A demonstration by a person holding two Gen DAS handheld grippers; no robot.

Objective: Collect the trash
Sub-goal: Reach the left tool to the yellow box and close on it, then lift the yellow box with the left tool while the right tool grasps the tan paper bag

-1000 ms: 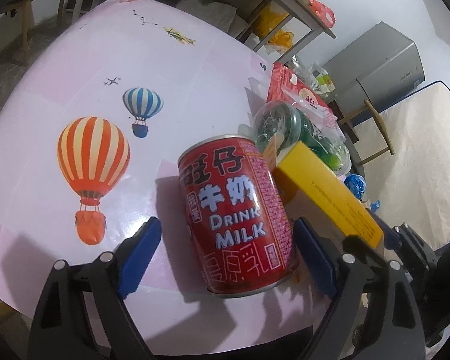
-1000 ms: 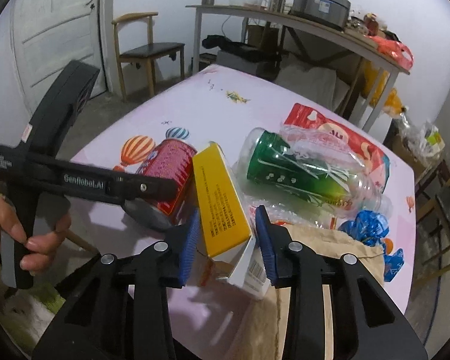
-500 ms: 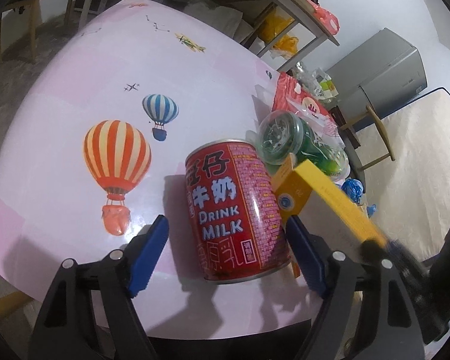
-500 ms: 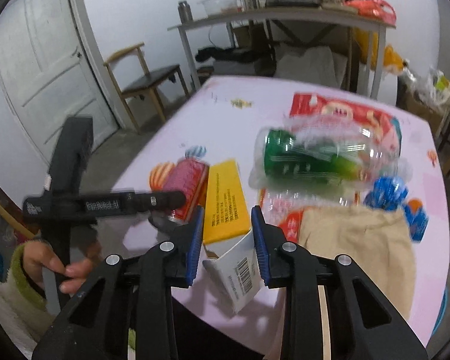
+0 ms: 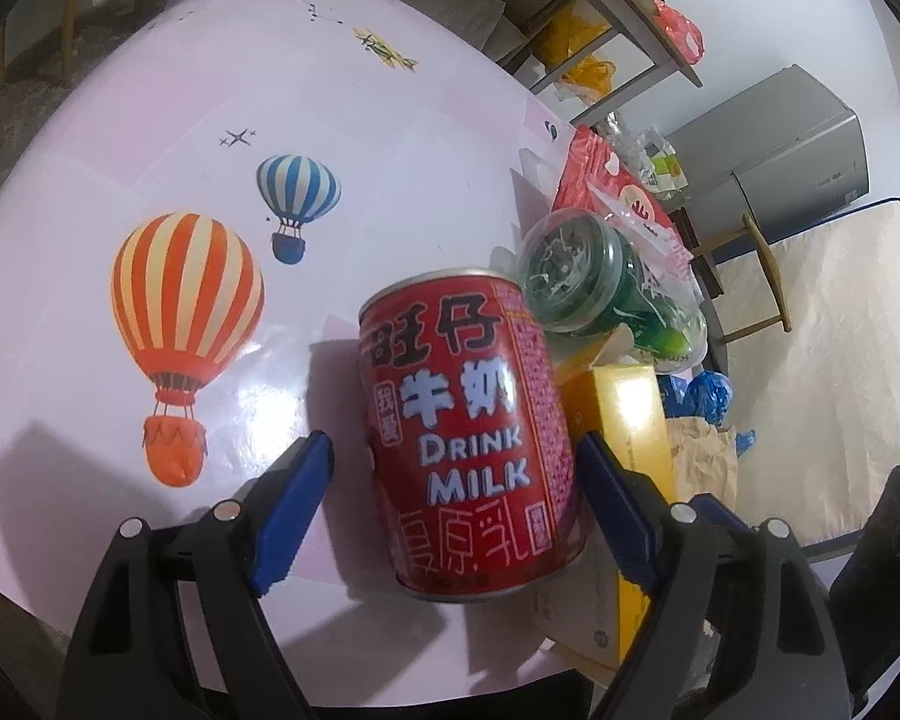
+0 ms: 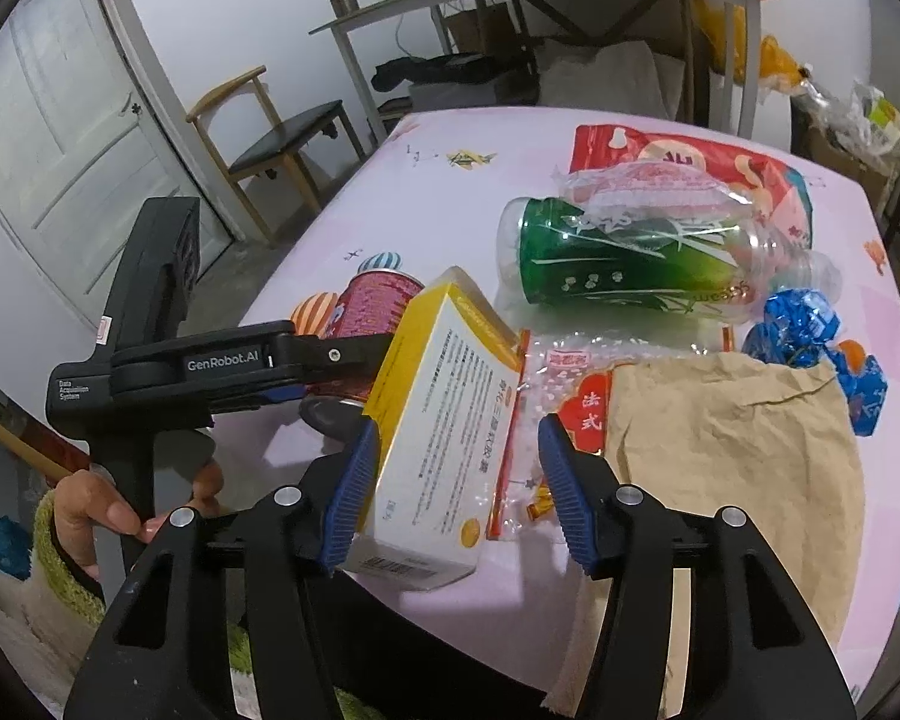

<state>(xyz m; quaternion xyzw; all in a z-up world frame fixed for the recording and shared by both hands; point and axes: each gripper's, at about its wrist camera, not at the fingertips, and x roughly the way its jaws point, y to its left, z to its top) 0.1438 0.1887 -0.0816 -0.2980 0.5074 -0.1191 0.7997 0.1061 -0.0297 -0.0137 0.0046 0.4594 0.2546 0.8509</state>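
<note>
A red milk can stands on the pink table, between the blue pads of my left gripper. That gripper is open, with a gap showing at its left pad. In the right wrist view the can sits behind the left gripper's black arm. My right gripper is opening around a yellow and white box, which rests tilted on the table beside the can. Its left pad lies against the box and its right pad stands clear of it. The box also shows right of the can.
Trash lies behind the box: a green plastic bottle on its side, a red snack bag, a clear wrapper, blue wrappers and a brown paper bag. A hand holds the left gripper. A chair stands beyond the table.
The right gripper's jaws have spread apart and let go of the box, which now rests tilted on the table. The right wrist has rolled. The left gripper has hardly moved.
</note>
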